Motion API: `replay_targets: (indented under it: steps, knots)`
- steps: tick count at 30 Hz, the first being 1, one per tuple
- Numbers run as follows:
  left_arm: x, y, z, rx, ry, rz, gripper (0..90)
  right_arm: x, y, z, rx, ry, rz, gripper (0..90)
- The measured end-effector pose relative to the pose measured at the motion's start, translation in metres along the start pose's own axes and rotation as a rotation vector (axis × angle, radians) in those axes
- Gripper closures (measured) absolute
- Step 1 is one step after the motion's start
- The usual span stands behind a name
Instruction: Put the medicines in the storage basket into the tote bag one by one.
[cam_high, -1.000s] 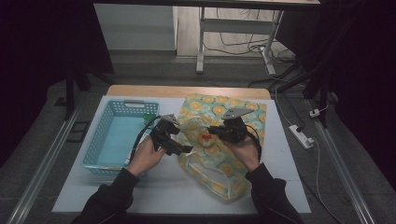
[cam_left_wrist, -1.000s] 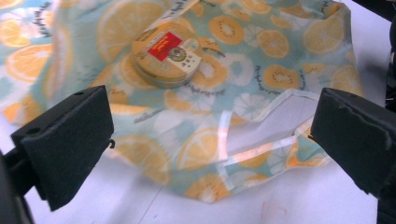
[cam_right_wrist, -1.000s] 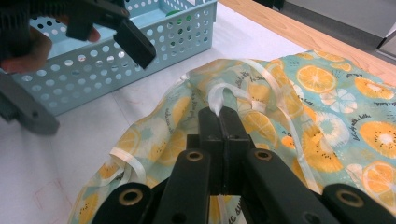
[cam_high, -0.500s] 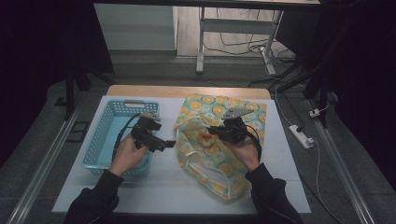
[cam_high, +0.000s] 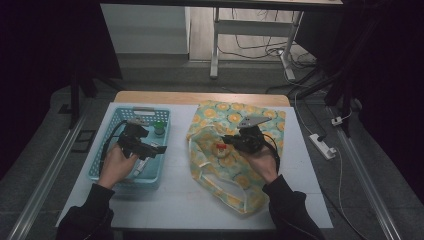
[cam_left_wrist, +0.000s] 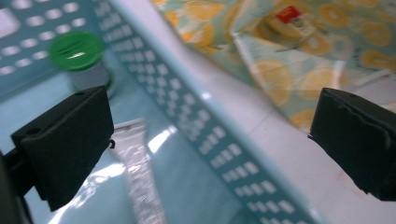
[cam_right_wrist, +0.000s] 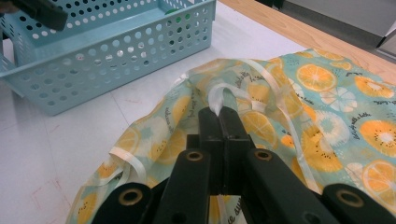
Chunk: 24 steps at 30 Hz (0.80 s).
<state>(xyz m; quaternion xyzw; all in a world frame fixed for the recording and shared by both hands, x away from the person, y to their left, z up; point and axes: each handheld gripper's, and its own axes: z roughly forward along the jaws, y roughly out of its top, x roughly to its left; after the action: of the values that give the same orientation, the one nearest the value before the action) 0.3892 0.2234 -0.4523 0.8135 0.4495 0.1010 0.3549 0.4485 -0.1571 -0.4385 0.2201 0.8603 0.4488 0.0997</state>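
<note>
A fruit-print cloth bag (cam_high: 235, 165) lies on the white table, right of a light blue perforated basket (cam_high: 145, 110). My right gripper (cam_high: 228, 140) is shut on the bag's white strap (cam_right_wrist: 219, 95), pinching it at the bag's mouth (cam_right_wrist: 218, 114). A small red-labelled item (cam_high: 220, 147) sits inside the bag. My left gripper (cam_high: 157, 148) hovers over the basket's right side, jaws wide open with nothing between them (cam_left_wrist: 210, 140). Below it in the basket (cam_left_wrist: 177, 107) are a green-capped bottle (cam_left_wrist: 77, 51) and a clear plastic packet (cam_left_wrist: 135, 163).
The white table top (cam_high: 175, 195) has bare room between basket and bag and along the front edge. A strip of wooden table edge (cam_high: 200, 97) runs behind. A power strip (cam_high: 322, 145) lies on the floor to the right.
My left hand has moved left, away from the bag's mouth to above the basket. The right gripper has stayed in place, still pinching the strap.
</note>
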Motion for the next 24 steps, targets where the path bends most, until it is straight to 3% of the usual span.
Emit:
replay_targets:
  steps: [8, 13, 24]
  knots:
    - [0.018, -0.016, 0.005, 0.057, 0.047, -0.033, 0.0, 0.0, 0.0, 0.0, 0.001, 0.0, 0.0, 90.0]
    - [0.026, -0.024, 0.015, 0.095, 0.025, -0.034, 0.0, 0.0, 0.0, 0.001, 0.003, 0.002, 0.0, 90.0]
    - [0.027, -0.03, 0.04, 0.247, 0.09, -0.022, 0.0, 0.001, 0.0, 0.001, 0.003, 0.004, -0.001, 90.0]
